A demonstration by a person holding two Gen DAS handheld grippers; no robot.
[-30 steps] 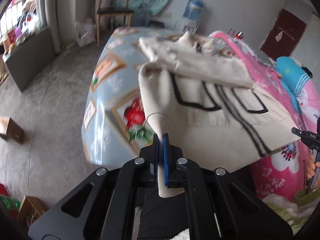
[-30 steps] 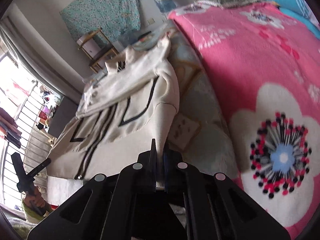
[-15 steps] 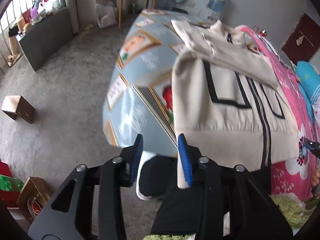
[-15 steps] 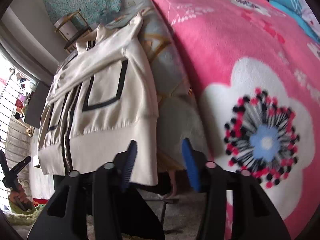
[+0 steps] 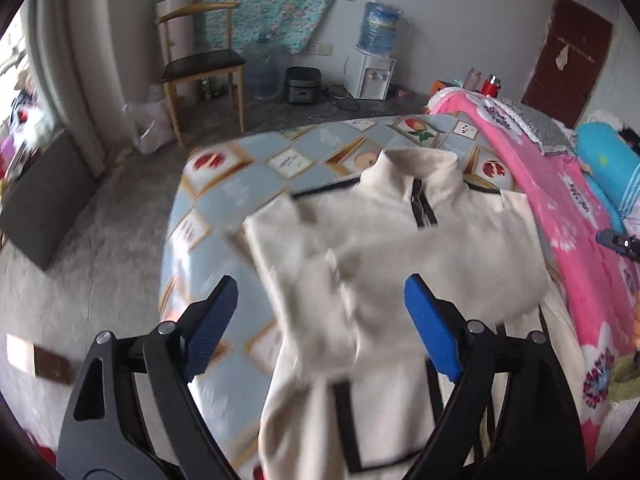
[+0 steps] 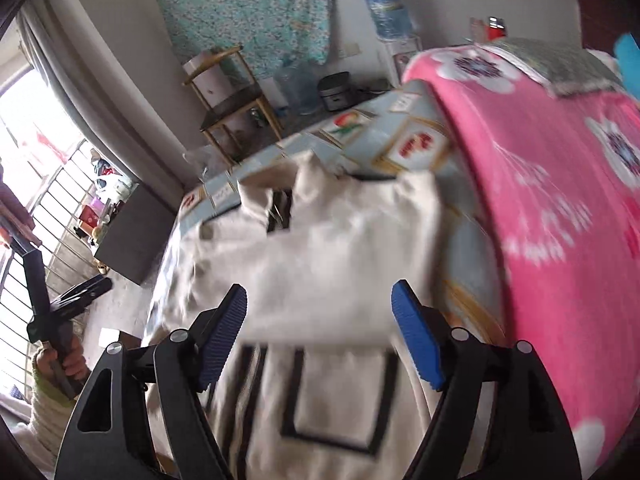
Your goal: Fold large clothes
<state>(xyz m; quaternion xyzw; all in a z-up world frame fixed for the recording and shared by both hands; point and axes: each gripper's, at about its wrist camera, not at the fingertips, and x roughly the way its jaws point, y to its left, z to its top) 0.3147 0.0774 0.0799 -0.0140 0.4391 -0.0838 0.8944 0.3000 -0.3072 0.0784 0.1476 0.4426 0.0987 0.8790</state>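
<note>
A cream jacket (image 5: 400,248) with black trim and a zipped collar lies flat on the blue patterned bedsheet (image 5: 224,200), its sleeves folded across the chest. My left gripper (image 5: 320,280) hovers over the jacket's left half, jaws opening, with no cloth pinched between the blue pads. My right gripper (image 6: 320,286) hangs over the jacket (image 6: 340,248) near its right side, jaws also opening and holding nothing. In the right wrist view the left gripper (image 6: 60,300) shows at the left edge, held by a hand. The picture is blurred by motion.
A pink flowered blanket (image 5: 560,216) covers the bed to the right of the jacket. Beyond the bed's end stand a wooden chair (image 5: 200,64), a rice cooker (image 5: 302,84) and a water dispenser (image 5: 374,68). A dark cabinet (image 5: 40,200) stands on the left.
Both grippers let go of the jacket cloth they pinched and opened wide. Both swung quickly up and over the jacket, which now lies flat below them.
</note>
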